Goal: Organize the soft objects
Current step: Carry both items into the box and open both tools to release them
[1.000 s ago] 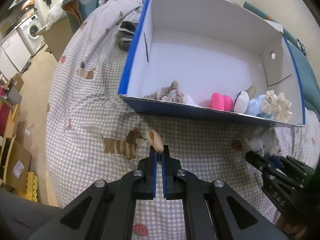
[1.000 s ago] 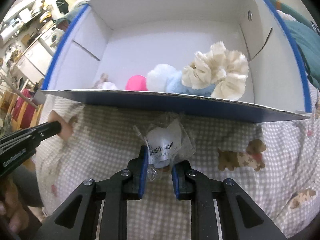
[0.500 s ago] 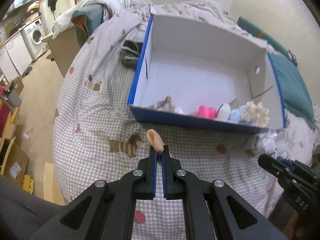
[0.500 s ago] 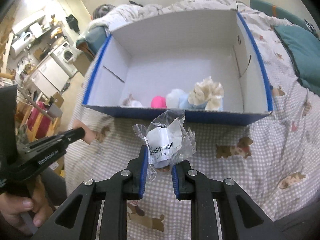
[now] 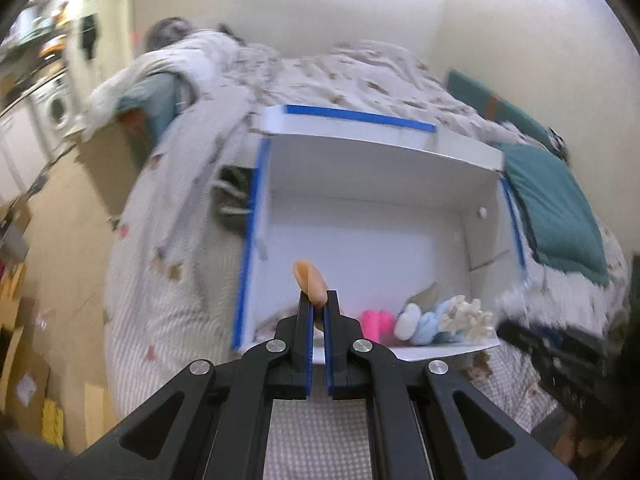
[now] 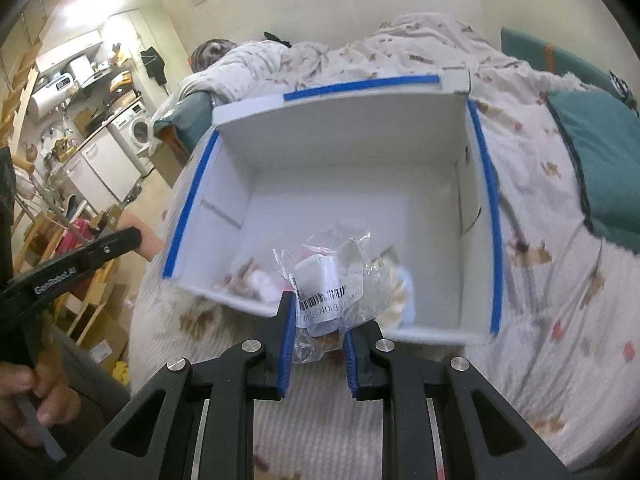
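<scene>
The left hand-held gripper [image 5: 318, 306] is pinching a small peach-coloured soft piece [image 5: 309, 282] above the near edge of the white box [image 5: 360, 184] lying on the bed [image 5: 168, 304]. The right hand-held gripper [image 6: 318, 320] is clamping a clear plastic packet [image 6: 332, 280] over the box's near wall, beside the plush toys [image 5: 436, 318] inside.

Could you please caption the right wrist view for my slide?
Right claw carries a clear plastic packet above the white box.
</scene>
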Demonstrator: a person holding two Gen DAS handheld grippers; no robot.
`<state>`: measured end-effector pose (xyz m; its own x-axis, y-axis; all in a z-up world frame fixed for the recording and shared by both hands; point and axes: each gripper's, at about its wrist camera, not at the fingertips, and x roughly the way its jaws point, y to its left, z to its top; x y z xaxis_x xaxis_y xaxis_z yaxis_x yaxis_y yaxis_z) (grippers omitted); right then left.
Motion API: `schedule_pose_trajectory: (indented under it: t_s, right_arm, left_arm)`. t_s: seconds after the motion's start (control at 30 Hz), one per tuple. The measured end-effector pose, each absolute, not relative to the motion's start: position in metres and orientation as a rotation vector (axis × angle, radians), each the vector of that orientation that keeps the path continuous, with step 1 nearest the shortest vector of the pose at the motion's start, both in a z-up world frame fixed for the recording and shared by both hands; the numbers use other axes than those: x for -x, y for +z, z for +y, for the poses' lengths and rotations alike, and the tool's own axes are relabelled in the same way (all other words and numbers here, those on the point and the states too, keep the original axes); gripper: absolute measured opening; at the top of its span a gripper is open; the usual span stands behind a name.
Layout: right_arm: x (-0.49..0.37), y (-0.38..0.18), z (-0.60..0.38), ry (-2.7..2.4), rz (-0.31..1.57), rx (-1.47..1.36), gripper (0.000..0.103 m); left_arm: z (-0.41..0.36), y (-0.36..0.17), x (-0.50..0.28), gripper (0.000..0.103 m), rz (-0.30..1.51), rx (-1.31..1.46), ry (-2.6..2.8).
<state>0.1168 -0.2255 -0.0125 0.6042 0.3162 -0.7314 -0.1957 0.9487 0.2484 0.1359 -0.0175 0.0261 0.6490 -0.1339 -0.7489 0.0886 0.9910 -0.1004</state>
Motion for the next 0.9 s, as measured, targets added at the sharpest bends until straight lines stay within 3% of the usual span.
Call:
schedule_pose_trajectory:
  t_s: [0.23,0.53,0.9]
  right_arm:
    - [-0.16,-0.022,-0.249,0.243,0.866,-0.197,0.023]
    - [-0.176,-0.065,-0.243,0.211,0.944,-0.169,0.023]
    - [-0.179,-0.071,-0.233,0.235,0.957,-0.126,0.023]
  left_arm:
    - [-0.04,0.02,-0.178,0.004,0.834,-0.027,-0.176]
    - [-0.055,-0.047,-0.2,0.004,0.933,-0.061,-0.142]
    - [-0.058,-0.059,-0.204,0.01,0.975,-0.048,-0.157]
